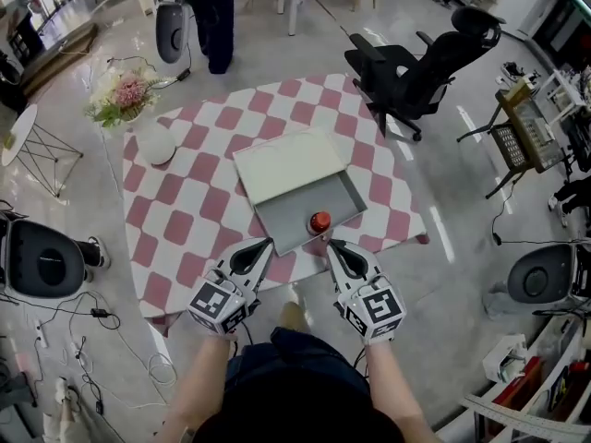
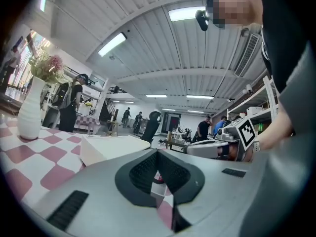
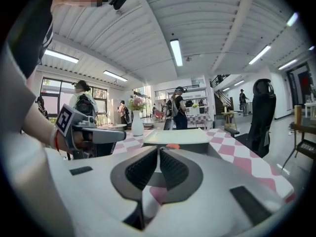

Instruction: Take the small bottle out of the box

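A shallow grey box (image 1: 282,221) lies open on the pink-and-white checked table, its white lid (image 1: 288,162) leaning off the far side. The small bottle (image 1: 319,221), seen as a red cap, stands in the box's near right part; its cap (image 3: 172,145) peeks over the rim in the right gripper view. My left gripper (image 1: 268,244) hovers at the box's near left corner, jaws shut and empty (image 2: 157,154). My right gripper (image 1: 332,245) sits just near-right of the bottle, apart from it, also shut on nothing (image 3: 158,152).
A white vase of flowers (image 1: 120,95) and a white round object (image 1: 157,144) stand at the table's far left. A black office chair (image 1: 420,63) is beyond the far right corner. The table's near edge runs under both grippers. People stand in the room behind.
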Motion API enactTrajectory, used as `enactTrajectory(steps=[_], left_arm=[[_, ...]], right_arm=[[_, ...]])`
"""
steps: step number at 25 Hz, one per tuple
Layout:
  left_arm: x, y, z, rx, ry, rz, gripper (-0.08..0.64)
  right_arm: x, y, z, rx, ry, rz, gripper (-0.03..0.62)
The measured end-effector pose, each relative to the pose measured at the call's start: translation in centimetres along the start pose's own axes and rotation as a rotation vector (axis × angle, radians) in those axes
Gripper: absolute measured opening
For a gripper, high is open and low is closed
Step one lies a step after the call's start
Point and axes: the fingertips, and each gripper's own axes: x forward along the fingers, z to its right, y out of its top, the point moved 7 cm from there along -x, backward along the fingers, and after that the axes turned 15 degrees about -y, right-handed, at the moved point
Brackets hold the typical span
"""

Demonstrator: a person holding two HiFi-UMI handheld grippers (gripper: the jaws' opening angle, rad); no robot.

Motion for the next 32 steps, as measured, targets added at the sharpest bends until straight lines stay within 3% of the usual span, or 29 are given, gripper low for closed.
enactTrajectory(steps=[8, 14, 16, 21, 23, 32], left_arm=[[1.2, -0.9, -0.9, 0.006, 0.021, 0.004, 0.014], [1.1, -1.0, -1.3, -0.013, 0.038, -0.011, 0.014], [1.1, -0.9, -1.6, -0.014, 0.038, -0.013, 0.014], [1.4, -0.9, -2.5, -0.016, 0.030, -0.029, 0.014], [1.7, -0.8, -2.9, -0.018, 0.023, -0.030, 0.014], [2.5, -0.9, -4.4, -0.027, 0.003, -0.060, 0.014]], right_arm=[[1.7, 0.0, 1.2, -0.012, 0.026, -0.003, 0.075], [2.5, -0.2, 1.7, -0.013, 0.009, -0.019, 0.104], [2.9, -0.2, 1.9, -0.008, 0.002, -0.022, 0.149], [4.1, -0.3, 2.0, -0.004, -0.008, -0.041, 0.156], [4.6, -0.4, 2.0, -0.002, -0.006, -0.051, 0.192], [6.0, -0.5, 2.0, -0.017, -0.015, -0.089, 0.193]])
